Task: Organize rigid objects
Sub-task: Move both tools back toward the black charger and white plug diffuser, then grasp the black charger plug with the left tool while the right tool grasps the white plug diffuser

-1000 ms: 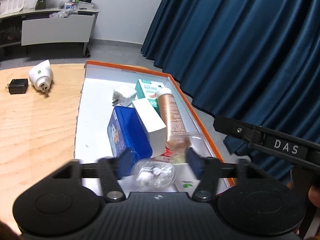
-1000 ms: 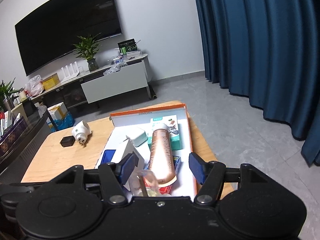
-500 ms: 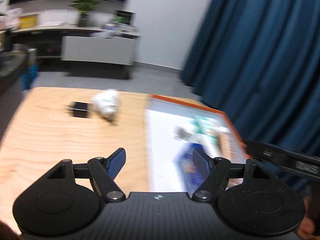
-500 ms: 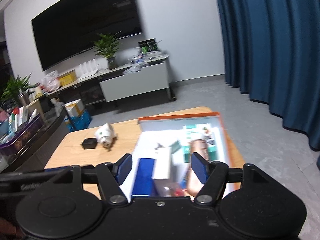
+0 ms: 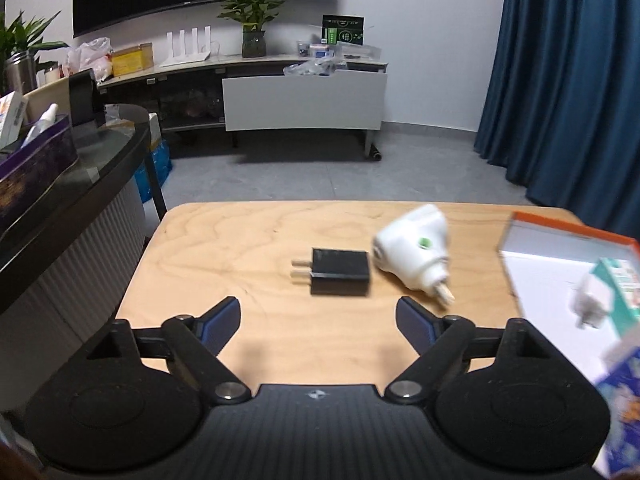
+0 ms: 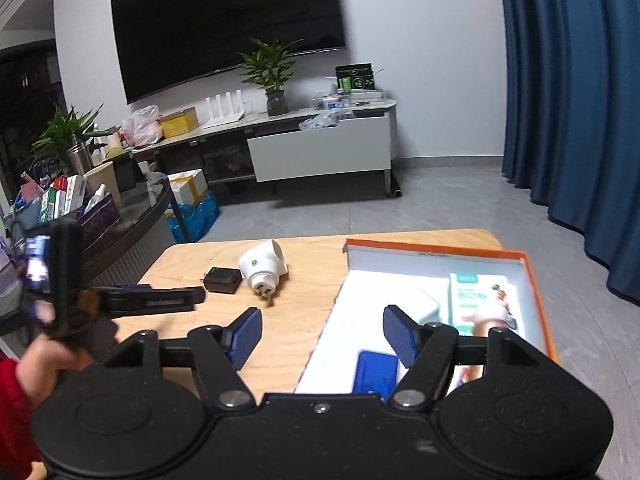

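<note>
Most of the sorting looks done. The orange-rimmed box [image 6: 534,280] on the desk [image 5: 248,240] already holds several items: a teal-and-white carton [image 6: 476,296], a white plug adapter [image 5: 590,304], a blue case [image 6: 374,374] and, partly hidden behind the right gripper, what seems to be the pale cap of a bottle [image 6: 490,314]. Two things lie outside it, to the left of the box on the bare wood: a black charger [image 5: 340,272] with its prongs pointing away from the box, and a white plug-in device [image 5: 416,252] with a green dot, lying on its side between the charger and the box. The two sit just beside each other; whether they touch is unclear. By my reading, these two are what is left to put in.

The left gripper [image 5: 318,318] hovers over the desk with its jaws spread wide and nothing between them, aimed roughly at the black charger, which lies just ahead of the fingertips. The right gripper [image 6: 320,332] is likewise wide apart and empty, poised over the box's left edge.

The carton's print is too small and blurred to read. A green-and-black sign [image 6: 354,76] on the far cabinet is also illegible.
</note>
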Demonstrator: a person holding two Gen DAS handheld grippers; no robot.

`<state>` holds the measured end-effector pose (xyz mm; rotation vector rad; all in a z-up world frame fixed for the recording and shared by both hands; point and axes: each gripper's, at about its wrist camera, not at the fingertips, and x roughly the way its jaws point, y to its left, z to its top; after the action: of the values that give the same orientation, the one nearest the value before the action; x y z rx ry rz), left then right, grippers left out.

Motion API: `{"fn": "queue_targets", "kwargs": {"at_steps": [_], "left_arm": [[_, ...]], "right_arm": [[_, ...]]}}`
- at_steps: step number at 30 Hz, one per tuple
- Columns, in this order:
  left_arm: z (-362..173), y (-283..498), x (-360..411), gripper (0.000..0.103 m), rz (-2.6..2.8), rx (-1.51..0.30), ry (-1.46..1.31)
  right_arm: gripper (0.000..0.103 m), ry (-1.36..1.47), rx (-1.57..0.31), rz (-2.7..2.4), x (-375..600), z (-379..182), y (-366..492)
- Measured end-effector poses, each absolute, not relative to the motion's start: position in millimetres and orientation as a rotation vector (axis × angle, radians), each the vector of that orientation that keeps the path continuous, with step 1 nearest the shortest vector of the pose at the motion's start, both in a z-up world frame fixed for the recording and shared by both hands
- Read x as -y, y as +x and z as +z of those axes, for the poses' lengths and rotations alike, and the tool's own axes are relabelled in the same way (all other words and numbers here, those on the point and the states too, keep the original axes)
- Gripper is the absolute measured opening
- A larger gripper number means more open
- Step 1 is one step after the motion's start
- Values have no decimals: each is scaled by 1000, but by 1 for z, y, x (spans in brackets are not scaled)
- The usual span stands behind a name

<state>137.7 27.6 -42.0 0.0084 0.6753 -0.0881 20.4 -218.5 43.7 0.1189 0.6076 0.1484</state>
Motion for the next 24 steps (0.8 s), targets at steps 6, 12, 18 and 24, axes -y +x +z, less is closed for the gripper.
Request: {"fn": "queue_targets", "kwargs": {"at_steps": [6,12,18,24], "left_arm": [[-58,171,-28,89,-75,-687,17],[-69,186,-23,89,-99,-694,30],[-69,188,-26,62,-113,-650,60],[-65,183,-36,62,-98,-660,48]], "right_arm": [[80,99,-621,180,208,38,53],[81,90,-660,220,194,27,84],[84,63,-686,273,176,19,118],[86,72,-745,331,154,3,167]]}}
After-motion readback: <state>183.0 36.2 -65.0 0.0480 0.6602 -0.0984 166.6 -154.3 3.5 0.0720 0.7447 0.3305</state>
